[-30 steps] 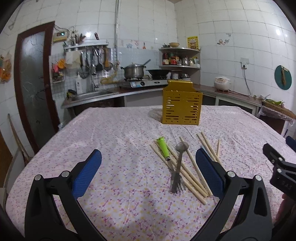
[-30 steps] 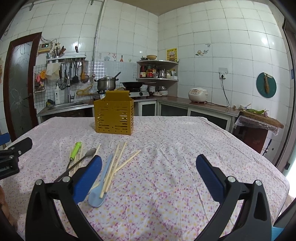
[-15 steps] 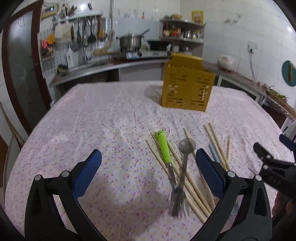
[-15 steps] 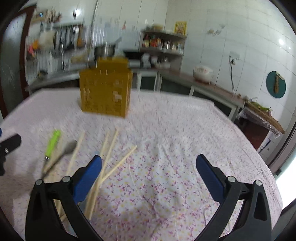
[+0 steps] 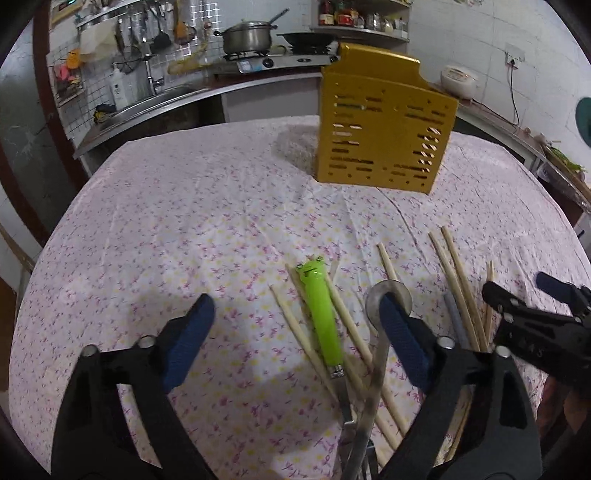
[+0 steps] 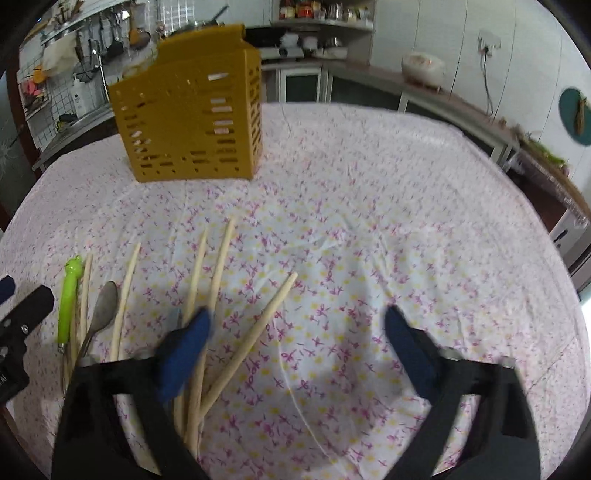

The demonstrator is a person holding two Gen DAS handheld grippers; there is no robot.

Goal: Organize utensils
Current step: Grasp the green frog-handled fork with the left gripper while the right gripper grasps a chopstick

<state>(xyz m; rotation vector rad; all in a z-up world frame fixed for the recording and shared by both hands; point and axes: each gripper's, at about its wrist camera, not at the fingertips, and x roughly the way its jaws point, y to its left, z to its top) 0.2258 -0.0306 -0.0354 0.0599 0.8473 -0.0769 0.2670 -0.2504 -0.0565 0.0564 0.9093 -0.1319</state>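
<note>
Your left tongs (image 5: 295,343) are wide apart and hold nothing. They hang low over the pile of utensils on the flowery pink cloth that covers the surface (image 5: 166,229). Between their blue pads you see the fork with the bright green frog handle (image 5: 320,314), lying on pale wooden chopsticks (image 5: 295,332). The grey metal spoon (image 5: 380,354) lies just beside it, and its bowl peeks out from behind the right pad (image 5: 400,343). The fork's prongs show only in this view, at the bottom edge.

Your right tongs (image 6: 295,343) are also wide apart and empty. Their left pad (image 6: 184,350) is over the near ends of more chopsticks, and one chopstick (image 6: 258,332) slants across the gap between the pads. A thin grey-blue handle pokes out beside that pad; you cannot tell what it is. Only this view shows the bare cloth on the right side.

Each view catches the tip of the other tongs at its edge.

Farther back, well apart from the pile, the yellow plastic utensil box with slots (image 5: 384,129) stands upright on the surface. Behind it, the left view shows a steel pot (image 5: 247,35) on the stove. The right view shows a white rice cooker (image 6: 423,68) on the kitchen counter.
</note>
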